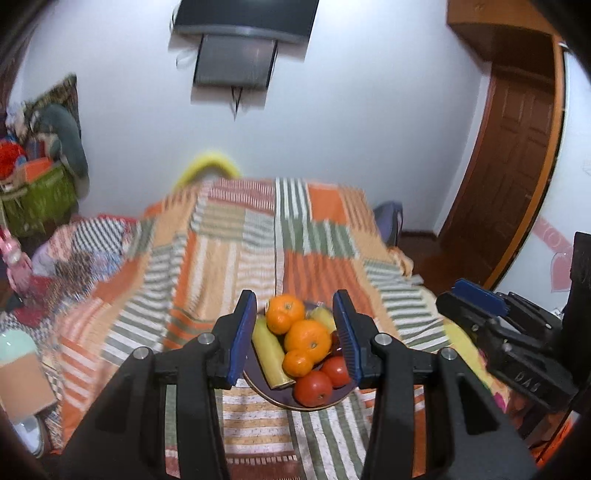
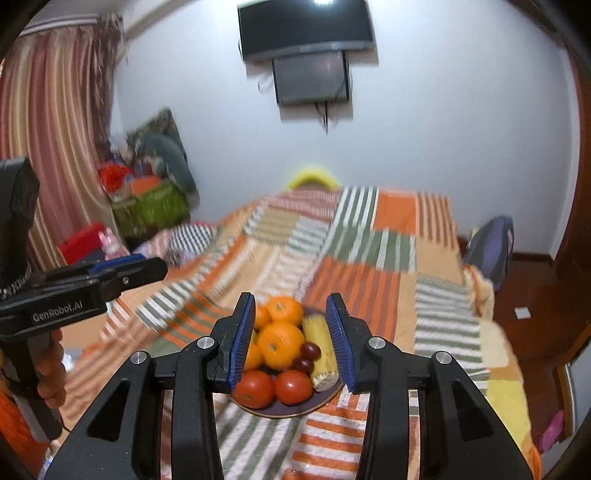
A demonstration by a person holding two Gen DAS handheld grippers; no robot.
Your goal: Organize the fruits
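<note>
Jaws of both grippers stood part-open and empty; piled oranges [image 2: 280, 345] (plate [image 2: 325, 400] on soft bedspread [image 2: 369, 288]) risked rolling if nudged.

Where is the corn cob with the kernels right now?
In the right wrist view, the corn cob lies on the right side of the plate, beside the grapes, on the striped bedspread.

1. I see a bed under an orange, green and white striped patchwork bedspread [image 2: 369, 251].
2. Above its far end, a black flat television [image 2: 304, 27] hangs on the pale white wall [image 2: 443, 129].
3. Left of the bed hangs a striped red-and-cream curtain [image 2: 48, 129].
4. Right of it stands a brown panelled wooden door [image 1: 513, 147].
</note>
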